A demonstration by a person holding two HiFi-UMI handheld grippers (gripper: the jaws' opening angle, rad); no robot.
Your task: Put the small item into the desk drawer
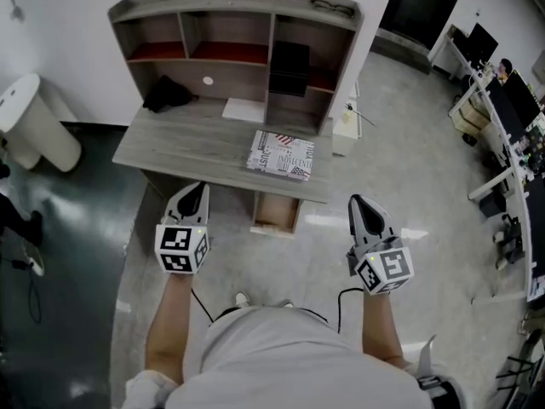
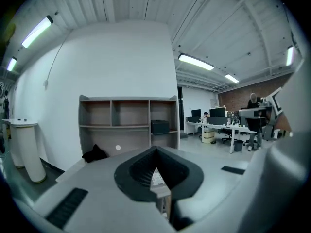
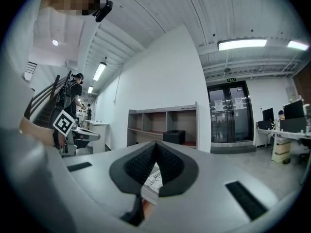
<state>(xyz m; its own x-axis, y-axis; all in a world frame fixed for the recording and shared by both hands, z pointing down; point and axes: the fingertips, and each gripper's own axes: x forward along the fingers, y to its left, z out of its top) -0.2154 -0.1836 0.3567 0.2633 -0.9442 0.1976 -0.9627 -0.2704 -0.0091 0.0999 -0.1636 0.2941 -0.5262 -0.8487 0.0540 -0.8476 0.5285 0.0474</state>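
A grey desk (image 1: 183, 147) with a shelf hutch (image 1: 234, 11) stands in front of me. Below its front edge a light wooden drawer (image 1: 275, 214) sticks out. On the desktop lie a printed book (image 1: 281, 154), a white sheet (image 1: 244, 109) and a black bundle (image 1: 168, 94). My left gripper (image 1: 200, 187) hangs shut and empty before the desk's front left; in its own view the left gripper (image 2: 155, 152) has its jaws closed together. My right gripper (image 1: 356, 200) is over the floor to the drawer's right, and in its own view the right gripper (image 3: 155, 145) is also shut and empty.
A black box (image 1: 289, 66) fills a right hutch compartment. A white cylinder bin (image 1: 34, 126) stands at the left, and a white side unit (image 1: 345, 122) is beside the desk on the right. Office desks with monitors (image 1: 502, 109) line the far right.
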